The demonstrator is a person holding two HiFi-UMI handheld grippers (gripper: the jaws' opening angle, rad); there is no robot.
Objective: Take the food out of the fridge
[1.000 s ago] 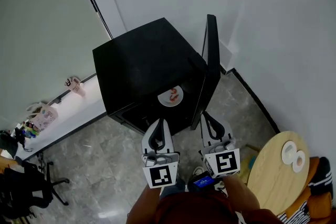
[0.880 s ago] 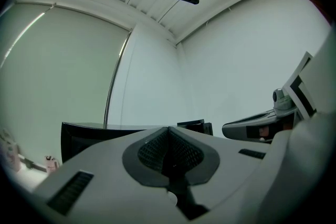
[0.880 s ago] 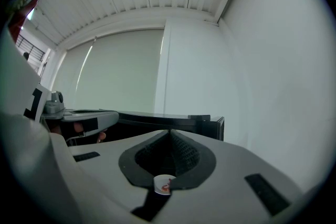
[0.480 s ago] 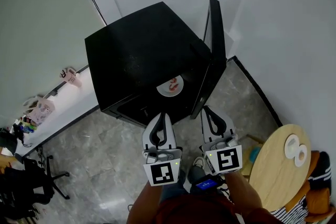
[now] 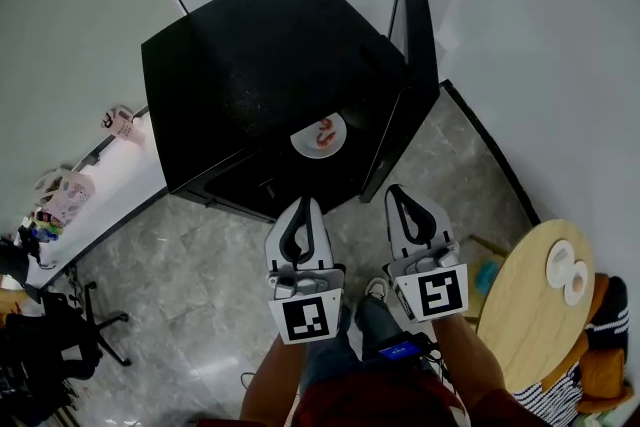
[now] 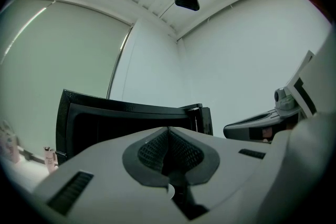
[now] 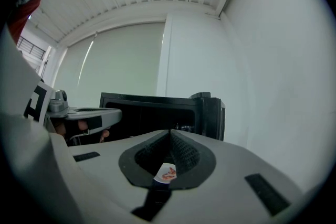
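Left gripper (image 5: 303, 210): pressed together at the tips, nothing btwn. Right gripper (image 5: 398, 198): likewise pinched closed & empty. Plate (image 7: 167, 172) only glimpsed thru the gap behind its pads, not held.

Both held low, side by side, pointing at the fridge (image 5: 250, 65) opening but short of it. Prob. an approach stance, lining up before reaching in.

Just beyond the tips: black mini fridge on the floor, door (image 5: 412, 85) swung wide to the right, giving clear access from the front. Inside the opening, toward the door side: white plate w/ orange-red food, exact kind unclear, nearer the right gripper's line. Not out yet.

By judgement, need to spread one gripper before going for the plate rim. Off to the right: round wooden table (image 5: 520, 315), likely drop spot.
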